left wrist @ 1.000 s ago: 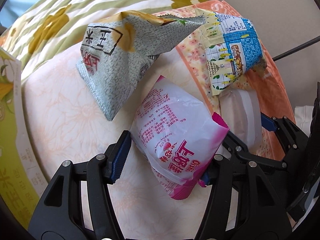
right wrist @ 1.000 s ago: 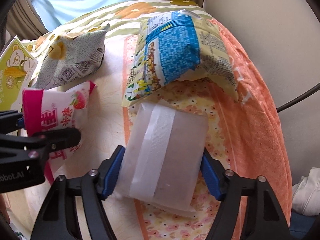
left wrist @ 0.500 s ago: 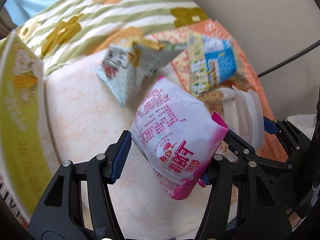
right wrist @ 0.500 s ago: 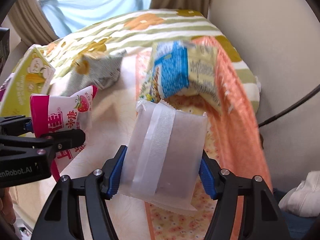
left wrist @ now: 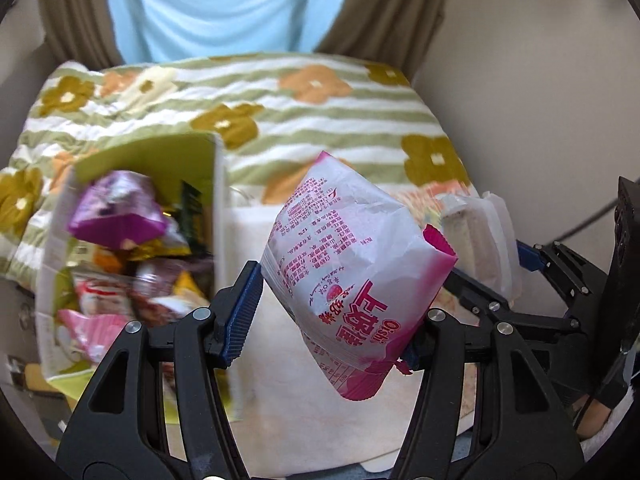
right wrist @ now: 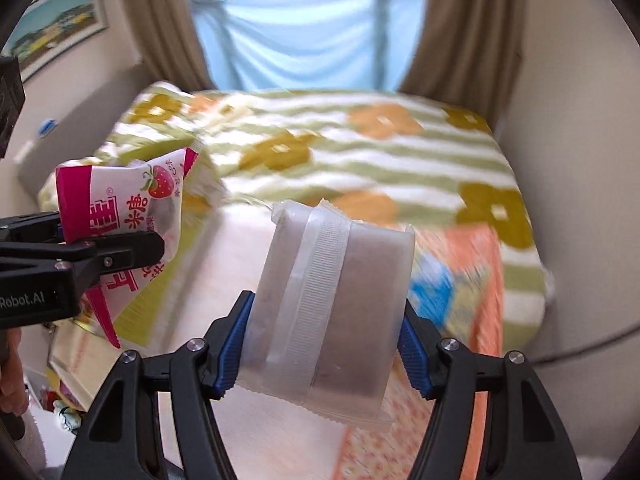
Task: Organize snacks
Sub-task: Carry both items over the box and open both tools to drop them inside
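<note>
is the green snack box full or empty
Fairly full. The green box stands open-topped at the left of the left wrist view, with a purple packet and other wrappers piled inside, though motion blur hides details.

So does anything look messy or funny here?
A little: the green box holds snacks jumbled in a heap. The pink strawberry packet sits crooked in the left gripper. Nothing looks spilled or torn.

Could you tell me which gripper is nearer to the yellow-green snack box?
Left. The left gripper, shut on the pink packet, is just right of the box. The right gripper, holding the clear packet, sits beyond it, farther from the box.
</note>
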### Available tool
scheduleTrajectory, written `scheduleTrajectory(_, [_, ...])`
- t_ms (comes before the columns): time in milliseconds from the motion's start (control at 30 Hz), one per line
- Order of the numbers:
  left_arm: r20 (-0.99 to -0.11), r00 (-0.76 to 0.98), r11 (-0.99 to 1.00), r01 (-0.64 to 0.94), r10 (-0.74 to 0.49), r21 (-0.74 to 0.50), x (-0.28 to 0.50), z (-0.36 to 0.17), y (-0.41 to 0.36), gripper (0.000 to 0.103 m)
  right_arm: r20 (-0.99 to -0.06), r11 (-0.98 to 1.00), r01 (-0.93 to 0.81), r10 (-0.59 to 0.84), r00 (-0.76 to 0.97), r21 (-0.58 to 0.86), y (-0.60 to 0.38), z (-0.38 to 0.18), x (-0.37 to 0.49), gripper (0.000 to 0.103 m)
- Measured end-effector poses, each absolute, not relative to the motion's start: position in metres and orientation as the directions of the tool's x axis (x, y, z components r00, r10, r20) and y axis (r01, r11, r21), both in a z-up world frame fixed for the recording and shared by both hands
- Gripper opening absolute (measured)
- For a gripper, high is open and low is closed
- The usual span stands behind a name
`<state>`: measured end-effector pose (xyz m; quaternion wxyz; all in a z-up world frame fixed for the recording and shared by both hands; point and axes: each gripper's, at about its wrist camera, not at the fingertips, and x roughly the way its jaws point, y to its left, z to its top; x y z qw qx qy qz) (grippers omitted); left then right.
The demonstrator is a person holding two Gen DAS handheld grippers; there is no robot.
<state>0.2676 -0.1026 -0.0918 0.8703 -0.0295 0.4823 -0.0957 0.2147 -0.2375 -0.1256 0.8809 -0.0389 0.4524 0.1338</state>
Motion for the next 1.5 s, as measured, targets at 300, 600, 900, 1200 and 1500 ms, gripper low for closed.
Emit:
scheduleTrajectory(300, [-0.81, 0.579, 0.993, 0.004, -0.096, -0.115, 0.269, -0.068, 0.019, 0.055, -0.745, 0.918, -0.391, 0.304, 0.594, 0.064, -0.145, -0.083, 0.242, 0.062])
scheduleTrajectory(600, [-0.867, 0.496, 0.996, -0.044, -0.049, -0.081, 0.288, -0.107, 0.107, 0.056, -0.775, 0.903, -0.411, 0.35, 0.526, 0.129, -0.062, -0.098, 0.277, 0.062])
scheduleTrajectory(900, [-0.897, 0.429, 0.994, 0.034, -0.107, -0.103, 0.299, -0.141, 0.135, 0.092, -0.82, 0.929, -0.349, 0.294, 0.491, 0.125, -0.021, -0.12, 0.283, 0.062])
scheduleTrajectory(1200, [-0.88, 0.465, 0.993, -0.009, -0.102, -0.119, 0.29, -0.134, 0.154, 0.102, -0.849, 0.932, -0.335, 0.283, 0.445, 0.135, -0.008, -0.132, 0.29, 0.062])
scheduleTrajectory(1500, [-0.884, 0.46, 0.983, -0.11, -0.08, -0.146, 0.284, -0.138, 0.169, 0.102, -0.856, 0.905, -0.375, 0.349, 0.382, 0.201, 0.004, -0.144, 0.31, 0.063])
